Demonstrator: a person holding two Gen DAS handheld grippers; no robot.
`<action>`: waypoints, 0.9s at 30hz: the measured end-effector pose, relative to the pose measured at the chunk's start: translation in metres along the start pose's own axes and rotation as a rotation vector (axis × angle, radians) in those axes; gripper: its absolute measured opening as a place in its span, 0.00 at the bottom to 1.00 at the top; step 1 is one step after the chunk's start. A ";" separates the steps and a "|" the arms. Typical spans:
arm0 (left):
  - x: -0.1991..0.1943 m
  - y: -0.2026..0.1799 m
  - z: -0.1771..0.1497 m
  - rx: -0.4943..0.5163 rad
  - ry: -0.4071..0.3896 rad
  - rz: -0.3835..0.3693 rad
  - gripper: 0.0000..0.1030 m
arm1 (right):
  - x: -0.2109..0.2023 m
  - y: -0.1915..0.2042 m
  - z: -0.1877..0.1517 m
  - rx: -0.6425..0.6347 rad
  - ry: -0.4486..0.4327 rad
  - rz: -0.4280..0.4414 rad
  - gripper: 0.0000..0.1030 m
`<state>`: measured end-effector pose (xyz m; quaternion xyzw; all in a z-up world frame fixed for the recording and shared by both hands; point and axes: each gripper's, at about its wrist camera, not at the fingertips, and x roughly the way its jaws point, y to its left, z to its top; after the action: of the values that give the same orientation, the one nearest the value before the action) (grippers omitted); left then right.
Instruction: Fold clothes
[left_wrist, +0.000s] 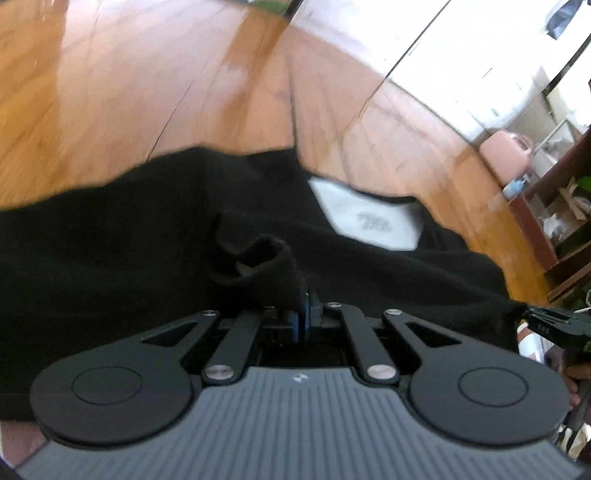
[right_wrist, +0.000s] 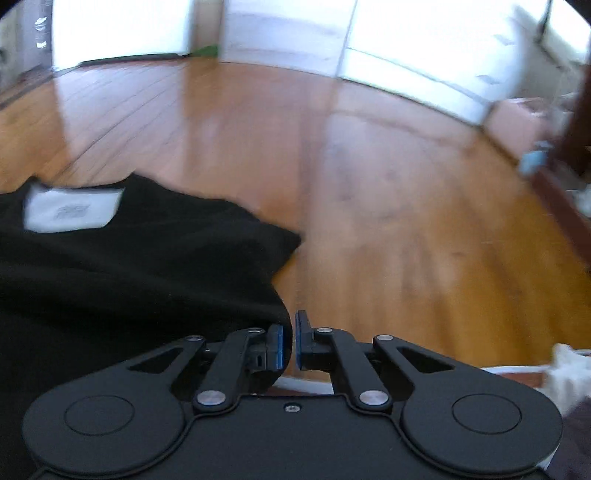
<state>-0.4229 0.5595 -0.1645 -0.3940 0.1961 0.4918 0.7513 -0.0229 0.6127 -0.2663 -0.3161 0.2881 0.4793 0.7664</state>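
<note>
Wooden floor (left_wrist: 129, 92) fills both blurred views, with a black garment (left_wrist: 110, 258) bearing a white label (left_wrist: 369, 218) spread over it. The left gripper (left_wrist: 301, 314) has its fingers clamped on a bunched fold of that cloth. The right gripper (right_wrist: 290, 341) has its fingers nearly together at the garment's edge; whether they pinch it, I cannot tell.

- A white label (left_wrist: 369, 218) sewn on the black garment (left_wrist: 147, 240) carries a dark grey print, too blurred to read in either view.
- The other tool at the right edge of the left wrist view (left_wrist: 557, 326) bears small pale characters, perhaps digits; they cannot be made out.
- A small pale emblem (left_wrist: 298, 377) sits on the grey ribbed body of the left tool; it is no legible word.
</note>
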 end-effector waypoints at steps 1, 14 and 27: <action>-0.003 0.001 0.000 -0.001 0.001 0.004 0.04 | 0.001 0.004 -0.002 -0.033 0.014 -0.023 0.03; -0.103 0.064 -0.002 -0.116 -0.033 0.173 0.40 | -0.070 0.054 0.007 -0.147 -0.042 -0.049 0.55; -0.227 0.218 -0.076 -0.542 -0.226 0.529 0.41 | -0.109 0.144 0.018 -0.028 -0.062 0.447 0.55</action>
<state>-0.7101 0.4120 -0.1426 -0.4572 0.0699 0.7428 0.4841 -0.1932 0.6151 -0.2042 -0.2400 0.3205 0.6506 0.6452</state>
